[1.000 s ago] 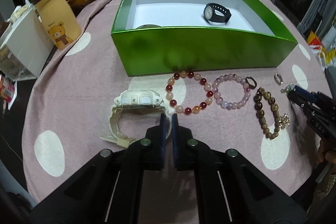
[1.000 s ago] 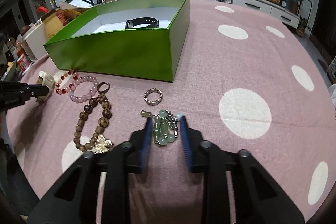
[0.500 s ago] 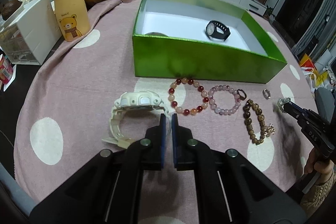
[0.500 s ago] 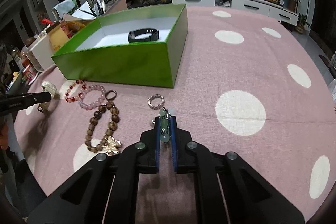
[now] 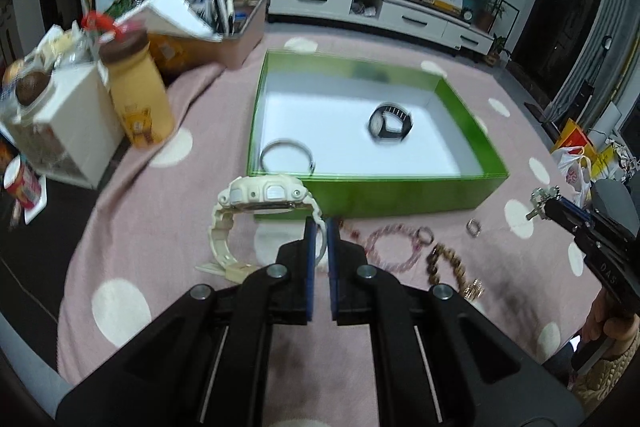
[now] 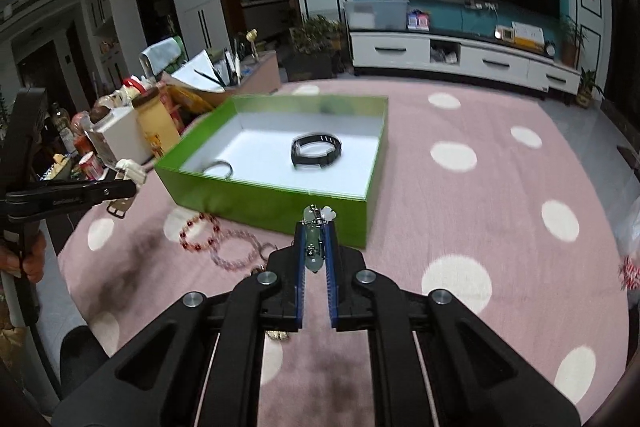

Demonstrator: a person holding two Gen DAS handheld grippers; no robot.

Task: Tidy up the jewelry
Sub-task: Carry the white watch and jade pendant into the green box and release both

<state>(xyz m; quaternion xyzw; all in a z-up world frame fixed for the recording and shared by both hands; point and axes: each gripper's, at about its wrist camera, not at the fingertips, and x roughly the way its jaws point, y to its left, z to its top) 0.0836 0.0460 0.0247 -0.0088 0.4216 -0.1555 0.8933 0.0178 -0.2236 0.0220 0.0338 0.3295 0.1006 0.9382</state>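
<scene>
Left wrist view: your left gripper [image 5: 319, 227] is clenched on the white watch [image 5: 262, 199] strap, watch clear of the tabletop [image 5: 168, 227].
Right gripper [image 6: 315, 233]: clamped on the jade charm [image 6: 313, 243].
Box direction: the green box [image 5: 400, 193] lies straight ahead of both grippers, near wall closest.
Nearer hand: about equal, I judge.
Box contents: black watch [image 5: 390, 121] and a bangle [image 5: 286, 155].

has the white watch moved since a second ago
Yes. The white watch, clamped by its strap in the left gripper, has come up off the tablecloth and now overlaps the near wall of the green box.
</scene>
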